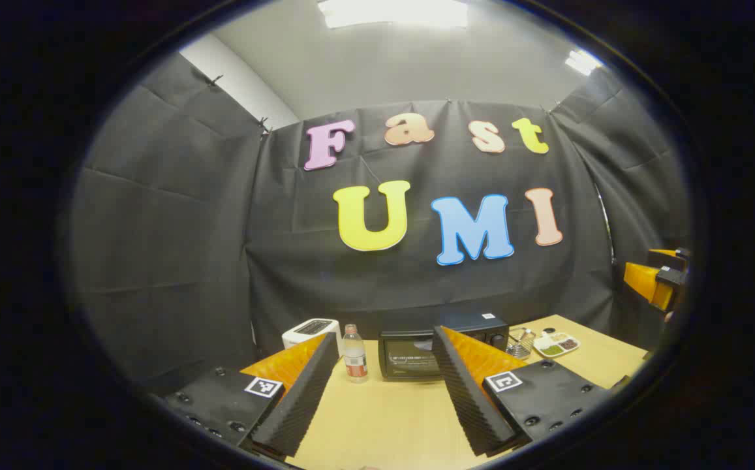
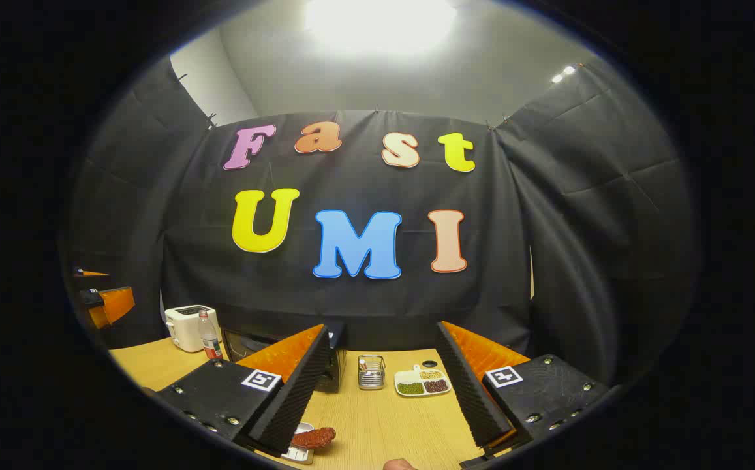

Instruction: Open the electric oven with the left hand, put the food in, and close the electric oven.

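The black electric oven (image 1: 410, 356) stands at the back of the wooden table (image 1: 384, 418), its glass door shut. My left gripper (image 1: 385, 334) hangs open in front of it, some way back, with nothing between the fingers. In the right gripper view the oven (image 2: 335, 365) is mostly hidden behind one of my fingers (image 2: 286, 391). The food, a reddish-brown piece (image 2: 315, 436), lies on a small white plate (image 2: 299, 452) near the table's front edge. My right gripper (image 2: 380, 326) is open and empty above it.
A white toaster (image 1: 312, 331) and a clear bottle (image 1: 354, 352) stand left of the oven. A metal basket (image 1: 521, 343) and a white divided plate (image 1: 556, 344) of small foods sit to its right. The right gripper (image 1: 658, 281) shows far right; the left gripper (image 2: 106, 303) shows far left.
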Demonstrator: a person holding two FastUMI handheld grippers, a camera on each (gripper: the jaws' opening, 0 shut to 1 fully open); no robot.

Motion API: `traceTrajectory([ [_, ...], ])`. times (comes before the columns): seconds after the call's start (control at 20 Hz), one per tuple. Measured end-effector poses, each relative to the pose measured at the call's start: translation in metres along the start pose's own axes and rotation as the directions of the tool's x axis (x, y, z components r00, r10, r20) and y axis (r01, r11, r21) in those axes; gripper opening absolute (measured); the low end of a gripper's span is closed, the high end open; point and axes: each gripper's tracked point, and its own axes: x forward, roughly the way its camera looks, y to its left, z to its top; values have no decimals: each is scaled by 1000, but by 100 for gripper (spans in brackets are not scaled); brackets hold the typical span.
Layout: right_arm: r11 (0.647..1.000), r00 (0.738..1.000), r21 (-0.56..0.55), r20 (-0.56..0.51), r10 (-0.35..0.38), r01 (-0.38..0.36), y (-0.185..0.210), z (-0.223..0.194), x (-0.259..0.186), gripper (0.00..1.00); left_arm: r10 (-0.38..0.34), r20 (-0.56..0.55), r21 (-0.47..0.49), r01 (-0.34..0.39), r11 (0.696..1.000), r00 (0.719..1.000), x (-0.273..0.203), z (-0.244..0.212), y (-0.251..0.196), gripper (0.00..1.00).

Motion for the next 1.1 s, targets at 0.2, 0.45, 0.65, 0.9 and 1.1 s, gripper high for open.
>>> traceTrajectory([
  [0.2,1000,1000,-3,0,3,-3,-2,-3,2,98,2,6,7,-2,1000,1000,-1,1,-3,100],
  [0.45,1000,1000,-2,2,23,-23,-4,-2,3,98,19,-3,-6,-19,1000,1000,-2,-2,-7,100],
  [0.65,999,999,-10,13,39,-39,-13,-2,3,98,31,10,2,-31,1000,999,1,3,-18,100],
  [0.9,997,997,21,18,69,-70,-24,-8,2,98,33,32,21,-34,999,999,11,10,-40,100],
  [1.1,998,998,30,7,64,-64,-34,-16,1,98,27,35,8,-27,1000,999,30,11,-51,97],
])
